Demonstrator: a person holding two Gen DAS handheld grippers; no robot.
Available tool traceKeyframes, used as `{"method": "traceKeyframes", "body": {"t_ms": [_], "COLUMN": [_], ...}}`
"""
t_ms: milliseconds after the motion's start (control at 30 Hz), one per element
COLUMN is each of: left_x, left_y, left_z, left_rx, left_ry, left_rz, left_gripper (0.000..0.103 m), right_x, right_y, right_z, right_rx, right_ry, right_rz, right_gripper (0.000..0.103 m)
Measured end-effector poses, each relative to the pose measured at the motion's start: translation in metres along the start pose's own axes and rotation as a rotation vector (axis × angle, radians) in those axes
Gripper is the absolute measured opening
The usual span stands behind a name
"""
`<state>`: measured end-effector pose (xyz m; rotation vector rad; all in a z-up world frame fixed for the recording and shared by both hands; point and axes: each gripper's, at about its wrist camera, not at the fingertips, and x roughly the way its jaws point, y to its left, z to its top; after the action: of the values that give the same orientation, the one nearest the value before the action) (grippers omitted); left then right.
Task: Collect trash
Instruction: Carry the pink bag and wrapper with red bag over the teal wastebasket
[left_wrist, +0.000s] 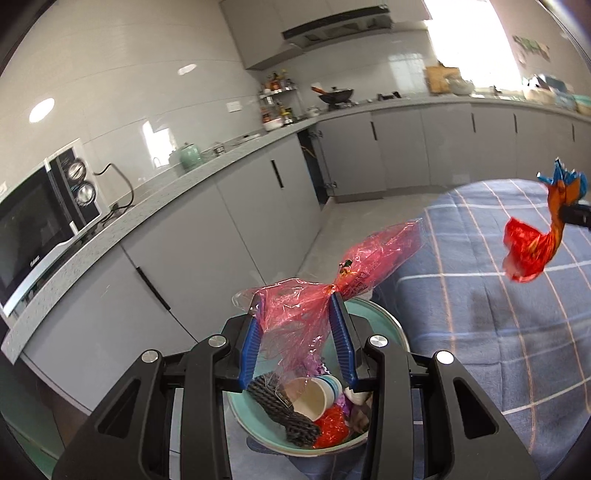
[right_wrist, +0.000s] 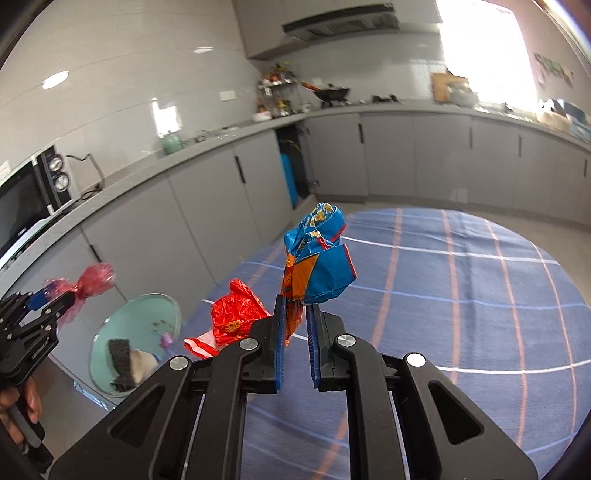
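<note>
In the left wrist view my left gripper (left_wrist: 295, 299) is shut on a crinkled pink cellophane wrapper (left_wrist: 373, 258), held right above a teal bin (left_wrist: 388, 321). The bin holds a paper cup, a dark mesh piece and red scraps. My right gripper (right_wrist: 295, 304) is shut on a blue and orange snack wrapper (right_wrist: 321, 258) lifted over the table, its red end (right_wrist: 236, 314) hanging to the left. In the left wrist view that wrapper (left_wrist: 532, 247) and the right gripper (left_wrist: 576, 216) hang at the right edge. In the right wrist view the left gripper (right_wrist: 55, 295) stands over the bin (right_wrist: 147, 314).
A round table with a blue checked cloth (right_wrist: 443, 295) lies under the right gripper, the bin at its left edge. A grey counter (left_wrist: 192, 177) with a microwave (left_wrist: 40, 221) runs along the left wall above cabinets. A hand (right_wrist: 22, 402) holds the left gripper's handle.
</note>
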<state>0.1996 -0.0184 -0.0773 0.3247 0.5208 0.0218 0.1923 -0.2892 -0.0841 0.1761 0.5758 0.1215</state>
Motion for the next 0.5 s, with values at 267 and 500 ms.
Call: {"method": "traceKeyframes", "body": {"t_ms": [267,500], "left_x": [-0.013,-0.007], "left_y": [0.024,0.056], "left_z": [-0.011,-0.012], "left_rx": [-0.025,-0.115], "left_ry": [-0.016,-0.011], "left_rz": [0.034,0.084], "left_gripper": [0.036,0.036], "right_x": [0.016,0.025], "right_y": [0.054,0.094], "right_z": [0.004,0.005], "right_rx": [-0.082,-0.135], "right_ry": [-0.015,-0.018], "right_rz": [0.072,0.114], "right_gripper": [0.012,0.012]}}
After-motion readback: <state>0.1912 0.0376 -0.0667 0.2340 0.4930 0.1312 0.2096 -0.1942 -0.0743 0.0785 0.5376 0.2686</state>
